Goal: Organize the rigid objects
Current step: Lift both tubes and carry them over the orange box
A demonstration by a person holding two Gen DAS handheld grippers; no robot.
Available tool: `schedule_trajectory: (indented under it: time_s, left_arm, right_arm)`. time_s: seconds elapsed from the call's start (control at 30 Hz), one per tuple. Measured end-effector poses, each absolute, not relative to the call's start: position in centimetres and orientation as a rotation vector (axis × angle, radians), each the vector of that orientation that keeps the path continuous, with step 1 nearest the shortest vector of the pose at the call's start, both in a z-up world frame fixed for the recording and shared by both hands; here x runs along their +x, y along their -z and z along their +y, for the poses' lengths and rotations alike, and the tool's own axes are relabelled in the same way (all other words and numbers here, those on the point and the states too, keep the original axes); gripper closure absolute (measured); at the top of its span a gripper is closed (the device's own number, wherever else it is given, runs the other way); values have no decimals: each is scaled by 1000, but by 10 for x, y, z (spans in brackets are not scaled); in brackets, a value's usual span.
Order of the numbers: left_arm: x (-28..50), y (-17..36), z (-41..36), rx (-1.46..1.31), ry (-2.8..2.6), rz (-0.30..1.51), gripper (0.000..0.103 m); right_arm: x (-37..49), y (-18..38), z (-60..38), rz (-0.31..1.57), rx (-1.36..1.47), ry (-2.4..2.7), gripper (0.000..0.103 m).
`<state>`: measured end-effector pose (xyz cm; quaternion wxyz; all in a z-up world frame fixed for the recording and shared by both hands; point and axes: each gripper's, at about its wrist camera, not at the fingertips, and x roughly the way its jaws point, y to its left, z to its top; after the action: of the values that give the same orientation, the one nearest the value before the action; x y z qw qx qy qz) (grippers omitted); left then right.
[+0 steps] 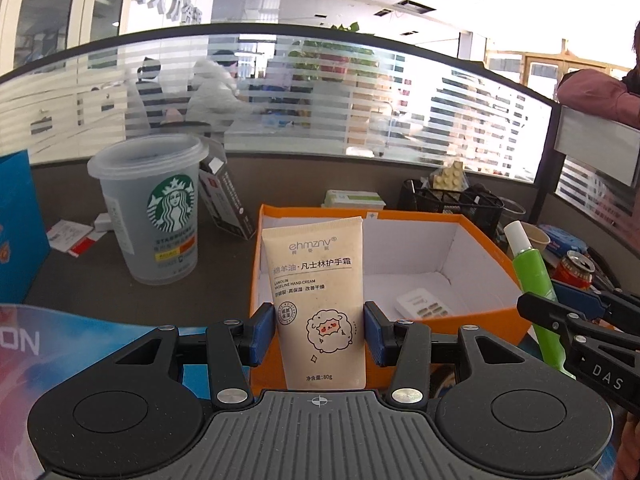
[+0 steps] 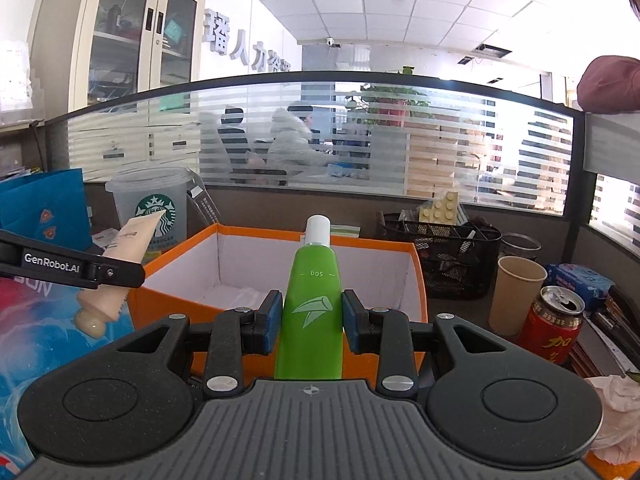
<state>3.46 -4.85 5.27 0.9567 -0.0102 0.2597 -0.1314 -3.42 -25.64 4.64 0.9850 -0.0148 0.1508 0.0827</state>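
We see a cream plastic hand-cream tube (image 1: 320,300) printed with a sheep cartoon and dark lettering, held between blue pads on our black left tongs (image 1: 319,330). A bright green plastic tube with a white cap (image 2: 312,308) bears a pale leaf mark. The cardboard box (image 2: 416,280) is orange outside, white inside. The translucent grey plastic cup (image 1: 150,208) carries a green-and-white logo. The opened can (image 2: 554,324) is red with yellow script.

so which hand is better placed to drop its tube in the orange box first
Probably the left gripper: its hand cream tube already reaches over the orange box. The right gripper holds the green tube about as close.
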Motion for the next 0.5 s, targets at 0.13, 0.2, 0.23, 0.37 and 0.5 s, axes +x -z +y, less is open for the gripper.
schedule_trajectory:
  time_s: [0.13,0.2,0.23,0.37,0.5]
  left_arm:
    - [40,-56,-53,-8,263,516,58]
    - [42,-57,-55,-5,264,514,58]
    - [44,-58,-57,-3,264,514,58]
    - [50,-61,-61,7,261,502,58]
    - [53,-64,-63,8,262,494,58]
  right_arm:
    - [-32,-48,-257,307,-29,-163,73]
    - [-31,-49,-259,311,-25,-165,73]
    - [-30,-49,-259,311,-25,-165,73]
    - [-29,-49,-260,311,-24,-167,73]
    - [-26,-52,-263,313,-16,-168,73]
